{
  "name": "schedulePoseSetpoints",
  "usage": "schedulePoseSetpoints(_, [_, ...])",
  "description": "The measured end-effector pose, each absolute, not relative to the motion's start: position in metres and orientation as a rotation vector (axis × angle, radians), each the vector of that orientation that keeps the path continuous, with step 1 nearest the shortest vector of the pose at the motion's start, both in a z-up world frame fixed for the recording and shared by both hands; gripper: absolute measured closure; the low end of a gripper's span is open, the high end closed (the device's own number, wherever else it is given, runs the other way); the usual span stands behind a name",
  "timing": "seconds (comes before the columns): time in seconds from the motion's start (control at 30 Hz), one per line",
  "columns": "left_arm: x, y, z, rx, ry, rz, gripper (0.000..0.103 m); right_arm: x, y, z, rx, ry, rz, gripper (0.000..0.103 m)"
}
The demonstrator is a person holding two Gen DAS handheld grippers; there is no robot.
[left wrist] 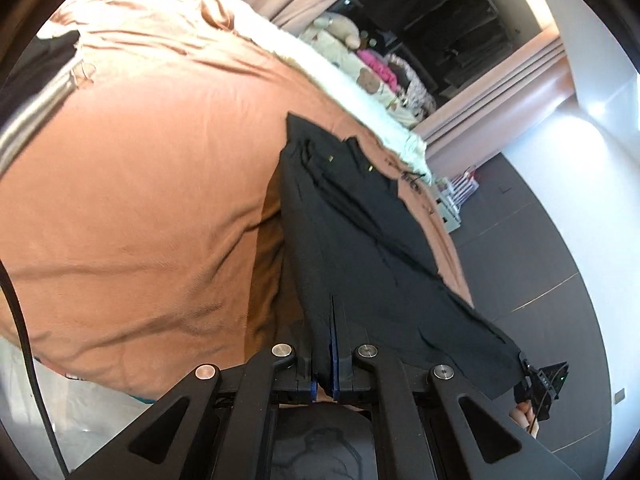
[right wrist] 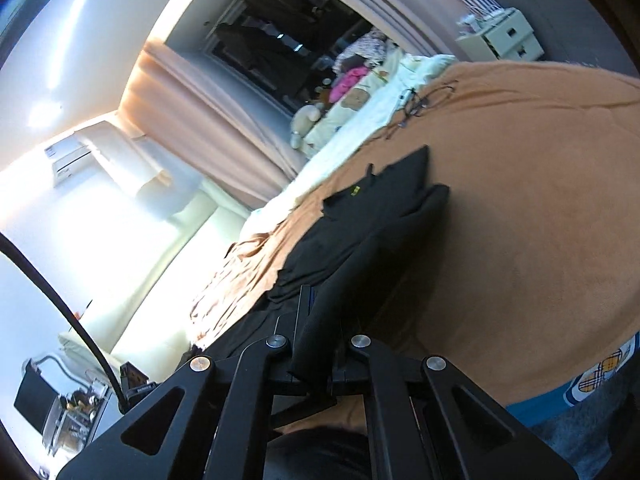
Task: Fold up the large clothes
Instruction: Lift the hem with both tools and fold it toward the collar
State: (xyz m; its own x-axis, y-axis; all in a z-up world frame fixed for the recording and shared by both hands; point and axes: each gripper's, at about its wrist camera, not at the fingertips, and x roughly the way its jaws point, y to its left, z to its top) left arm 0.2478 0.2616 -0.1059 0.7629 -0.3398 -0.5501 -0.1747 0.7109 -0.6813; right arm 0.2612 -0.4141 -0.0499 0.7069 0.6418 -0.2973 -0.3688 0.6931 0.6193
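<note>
**A:** ok so where's the garment at right now? can't make sense of these fisheye views lol

**B:** it's a big black garment [left wrist: 360, 240], dark trousers or something like it, hard to say for sure. Far end lies on the bed, on the orange-brown blanket [left wrist: 140, 180], and the near end is lifted off it, pinched at two spots. In the left wrist view the cloth stretches from the left tongs [left wrist: 333, 320] out toward the white bedding [left wrist: 320, 64] along the far edge of the bed.

**A:** and the tongs? open or what?

**B:** both clamped. Left tongs are closed narrow, with a fold of the black fabric squeezed between the blue pads. Right tongs [right wrist: 316, 312] same deal: jaws together, with a thick bunch of black cloth running right through them. You can also spot the right tongs at the lower right of the left view, gripping the other corner of the hem, with a bit of the person's hand [left wrist: 524, 416] below.

**A:** anything else on the bed?

**B:** glasses [right wrist: 420, 104] and a thin cable lie on the blanket near the white bedding, well apart from the garment. Stuffed toys and a pink thing are piled past that. There's a small white drawer unit [right wrist: 504, 36] on the floor beside the bed.
</note>
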Motion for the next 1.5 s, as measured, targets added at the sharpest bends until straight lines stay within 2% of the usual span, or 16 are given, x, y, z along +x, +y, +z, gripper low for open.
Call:
schedulePoseSetpoints(0.37, [0.171,0.253,-0.057,-0.792,0.627,-0.112,0.099,0.24,-0.431,-0.059,0.569,0.488,0.672,0.102])
schedulePoseSetpoints(0.83, [0.09,0.237,-0.044,-0.811,0.587,-0.122,0.099,0.238,-0.446,-0.083,0.594,0.482,0.689,0.102])
schedulePoseSetpoints(1.07, [0.111,0.245,-0.04,-0.818,0.575,-0.146,0.099,0.278,-0.442,-0.067,0.596,0.468,0.677,0.102])
schedulePoseSetpoints(1.5, [0.214,0.269,0.029,-0.743,0.522,-0.156,0.099,0.383,-0.43,-0.038,0.597,0.396,0.672,0.102])
